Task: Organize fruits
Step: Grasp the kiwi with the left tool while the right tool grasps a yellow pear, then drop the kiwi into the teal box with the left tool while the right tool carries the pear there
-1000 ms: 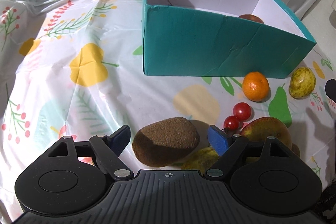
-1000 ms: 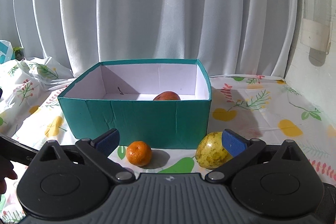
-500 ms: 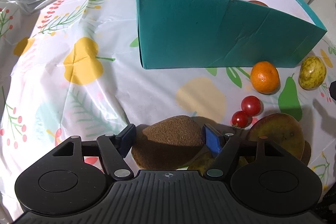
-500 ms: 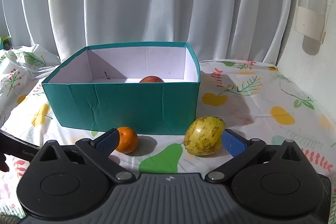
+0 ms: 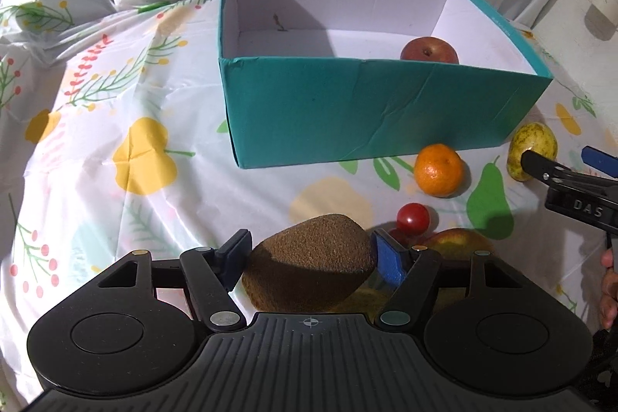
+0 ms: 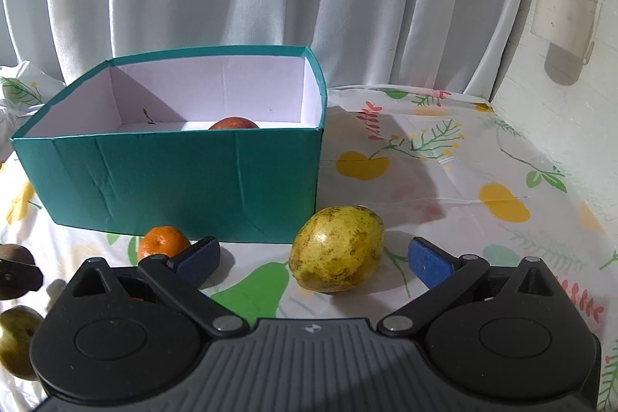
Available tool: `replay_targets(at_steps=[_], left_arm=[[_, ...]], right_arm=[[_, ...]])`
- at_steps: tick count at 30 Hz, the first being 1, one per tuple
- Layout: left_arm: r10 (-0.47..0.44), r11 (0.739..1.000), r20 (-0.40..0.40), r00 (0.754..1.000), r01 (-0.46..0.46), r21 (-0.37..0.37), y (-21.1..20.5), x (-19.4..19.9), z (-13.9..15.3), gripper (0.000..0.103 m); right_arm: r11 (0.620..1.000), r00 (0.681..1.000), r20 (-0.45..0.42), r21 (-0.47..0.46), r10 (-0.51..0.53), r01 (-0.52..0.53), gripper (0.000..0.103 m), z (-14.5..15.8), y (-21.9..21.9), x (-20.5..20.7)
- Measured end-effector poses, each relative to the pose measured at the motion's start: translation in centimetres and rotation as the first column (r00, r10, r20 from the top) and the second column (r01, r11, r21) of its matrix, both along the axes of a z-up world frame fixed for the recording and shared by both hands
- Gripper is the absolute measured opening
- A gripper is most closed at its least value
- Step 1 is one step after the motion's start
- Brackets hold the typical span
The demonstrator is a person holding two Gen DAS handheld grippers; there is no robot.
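Gripping the brown fuzzy kiwi [image 5: 309,267] squarely across its widest part is what the step in hand calls for, and the squeeze is best kept gentle, since the skin is likely soft. The left gripper [image 5: 309,259] is seen closed on that kiwi, both blue pads touching its sides, the fruit apparently lifted just clear of the floral plastic tablecloth [image 5: 154,103]. The carry should be kept high enough to clear the near wall of the teal cardboard box [image 5: 367,111], which stands beyond. Two small red cherry tomatoes [image 5: 413,218] and a partly hidden reddish-yellow fruit [image 5: 455,242] lie just right of the kiwi; a round orange mandarin [image 5: 439,169] sits nearer the box. In the right wrist view, the right gripper [image 6: 313,259] is held wide, with the speckled yellow oval fruit [image 6: 337,248] between its pads but untouched. A red apple [image 5: 429,50] already rests inside the box.
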State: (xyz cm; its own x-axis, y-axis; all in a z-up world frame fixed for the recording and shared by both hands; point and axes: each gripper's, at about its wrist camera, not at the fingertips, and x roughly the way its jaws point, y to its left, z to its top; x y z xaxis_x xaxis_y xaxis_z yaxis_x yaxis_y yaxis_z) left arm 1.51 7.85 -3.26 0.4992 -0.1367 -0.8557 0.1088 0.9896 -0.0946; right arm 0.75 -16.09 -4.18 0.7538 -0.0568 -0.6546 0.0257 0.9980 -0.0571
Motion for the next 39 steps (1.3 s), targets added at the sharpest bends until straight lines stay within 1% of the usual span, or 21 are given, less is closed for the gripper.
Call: replay_targets(at_steps=[3, 5, 8, 9, 11, 13, 16, 18, 20, 24, 26, 30, 32, 35, 37, 39], left_arm=[[0.003, 1.000, 0.001, 1.000, -0.003, -0.002, -0.2, 0.0, 0.2, 0.073], [0.002, 1.000, 0.003, 1.000, -0.002, -0.001, -0.3, -0.1, 0.3, 0.073], [-0.004, 1.000, 0.007, 1.000, 0.004, 0.003, -0.5, -0.2, 0.4, 0.073], [-0.006, 1.000, 0.008, 1.000, 0.006, 0.004, -0.6, -0.2, 0.5, 0.073], [-0.012, 1.000, 0.009, 1.000, 0.011, 0.010, -0.7, -0.2, 0.5, 0.073], [-0.016, 1.000, 0.007, 1.000, 0.016, 0.017, -1.0, -0.1, 0.5, 0.073], [-0.030, 0.999, 0.025, 0.999, 0.030, 0.027, -1.4, -0.3, 1.1, 0.073], [-0.038, 0.999, 0.054, 0.998, 0.036, 0.031, -1.6, -0.3, 2.1, 0.073], [-0.042, 0.998, 0.091, 0.995, 0.039, 0.039, -2.0, -0.1, 3.3, 0.073], [-0.060, 0.998, 0.180, 0.982, 0.055, 0.032, -2.9, 1.0, 6.6, 0.073], [-0.069, 0.998, 0.228, 0.971, 0.069, 0.005, -3.3, 1.8, 8.2, 0.073], [-0.038, 0.999, 0.277, 0.960, 0.046, -0.021, -3.9, 4.0, 9.9, 0.073], [-0.024, 0.999, 0.271, 0.962, 0.031, -0.024, -4.2, 5.6, 9.6, 0.073], [-0.015, 1.000, 0.214, 0.977, 0.021, -0.023, -4.4, 8.3, 7.8, 0.073], [-0.009, 0.999, 0.162, 0.987, 0.017, -0.050, -4.2, 9.5, 6.3, 0.073], [-0.006, 0.998, 0.146, 0.989, 0.015, -0.061, -4.1, 10.1, 5.2, 0.073]], right_arm=[[1.000, 1.000, -0.027, -0.027, -0.011, 0.011, 0.101, -1.3, -0.5, 1.6], [0.999, 0.998, -0.052, -0.034, -0.027, 0.025, 0.094, -2.3, -0.9, 2.7], [0.999, 0.996, -0.081, -0.021, -0.035, 0.034, 0.086, -3.4, -1.4, 3.8], [0.999, 0.995, -0.092, -0.012, -0.031, 0.030, 0.085, -3.7, -1.5, 4.1], [0.999, 0.995, -0.101, 0.034, -0.004, 0.008, 0.068, -4.3, -1.6, 4.3], [1.000, 0.996, -0.090, 0.023, -0.008, 0.010, 0.067, -4.4, -1.4, 4.1], [0.998, 0.997, -0.072, 0.063, -0.016, 0.020, 0.067, -3.9, -1.7, 3.2], [0.997, 0.999, -0.050, 0.074, -0.019, 0.022, 0.067, -3.1, -1.8, 2.3], [0.996, 1.000, -0.016, 0.083, -0.020, 0.021, 0.067, -1.8, -2.1, 1.3], [0.994, 0.999, 0.049, 0.110, -0.012, 0.007, 0.067, 1.2, -2.3, -0.3], [0.992, 0.996, 0.084, 0.126, -0.005, -0.006, 0.067, 2.7, -2.2, -0.8], [0.989, 0.991, 0.133, 0.141, 0.020, -0.039, 0.067, 4.8, -1.5, -1.3], [0.989, 0.988, 0.149, 0.135, 0.038, -0.058, 0.067, 5.4, -1.1, -1.4], [0.989, 0.985, 0.163, 0.130, 0.052, -0.074, 0.067, 6.0, -0.5, -1.4], [0.988, 0.984, 0.165, 0.128, 0.061, -0.083, 0.067, 6.1, -0.3, -1.3], [0.988, 0.984, 0.168, 0.124, 0.068, -0.089, 0.067, 6.2, -0.1, -1.3]])
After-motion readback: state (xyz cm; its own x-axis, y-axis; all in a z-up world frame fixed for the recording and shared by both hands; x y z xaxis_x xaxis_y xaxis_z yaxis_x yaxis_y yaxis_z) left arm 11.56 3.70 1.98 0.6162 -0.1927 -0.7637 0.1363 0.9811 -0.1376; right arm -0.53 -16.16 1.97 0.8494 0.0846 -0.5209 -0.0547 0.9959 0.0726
